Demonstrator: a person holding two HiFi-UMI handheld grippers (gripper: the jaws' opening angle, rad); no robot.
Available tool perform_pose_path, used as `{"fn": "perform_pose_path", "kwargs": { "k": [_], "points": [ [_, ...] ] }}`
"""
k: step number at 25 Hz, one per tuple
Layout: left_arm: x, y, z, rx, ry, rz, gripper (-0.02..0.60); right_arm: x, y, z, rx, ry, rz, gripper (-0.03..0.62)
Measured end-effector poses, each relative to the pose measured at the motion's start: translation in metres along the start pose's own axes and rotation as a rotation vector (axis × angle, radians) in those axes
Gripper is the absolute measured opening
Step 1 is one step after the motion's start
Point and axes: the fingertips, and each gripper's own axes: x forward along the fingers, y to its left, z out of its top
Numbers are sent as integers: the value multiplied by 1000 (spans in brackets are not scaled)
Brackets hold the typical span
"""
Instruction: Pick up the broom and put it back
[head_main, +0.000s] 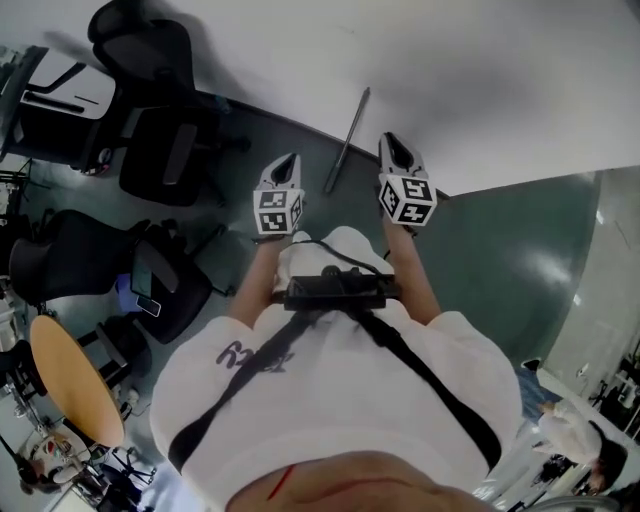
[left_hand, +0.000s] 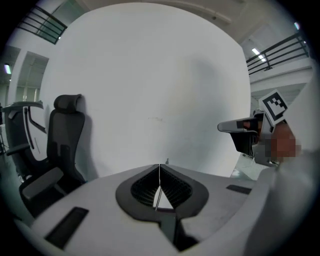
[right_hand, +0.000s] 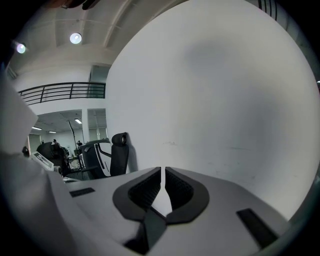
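Note:
In the head view the broom shows as a thin grey pole (head_main: 347, 140). It slants from the dark floor up against the white wall (head_main: 480, 80), and I cannot make out its head. My left gripper (head_main: 290, 160) is just left of the pole's lower end and my right gripper (head_main: 391, 142) just right of it; neither touches it. Both point toward the wall. The left gripper (left_hand: 159, 167) has its jaws pressed together with nothing between them. The right gripper (right_hand: 163, 172) shows only a hairline slit and holds nothing. It also shows side-on in the left gripper view (left_hand: 235, 126).
Several black office chairs (head_main: 160, 150) stand at the left, one close to the wall (left_hand: 65, 135). A round wooden table (head_main: 70, 375) is at the lower left. A person in white (head_main: 570, 430) is at the lower right. Dark green floor (head_main: 490, 250) spreads to the right.

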Motion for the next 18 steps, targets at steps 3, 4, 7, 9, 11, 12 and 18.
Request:
{"fn": "perform_pose_path", "kwargs": {
  "k": [3, 4, 7, 9, 11, 12, 18],
  "points": [
    [-21, 24, -26, -52, 26, 53, 14, 6, 13, -2, -18, -3, 37, 8],
    [-26, 30, -30, -65, 24, 67, 14, 8, 20, -1, -24, -7, 57, 8],
    [-39, 44, -26, -86, -19, 85, 14, 15, 45, 3, -40, -32, 135, 8],
    [-44, 47, -9, -78, -71, 78, 14, 18, 65, 8, -60, -51, 190, 8],
    [-48, 49, 13, -59, -126, 72, 14, 22, 86, 12, -82, -64, 237, 8],
    [-50, 51, 23, -52, -150, 69, 14, 24, 95, 14, -92, -66, 255, 8],
    [-72, 66, 76, -37, -278, 66, 14, 39, 136, 13, -134, -38, 275, 6]
  ]
}}
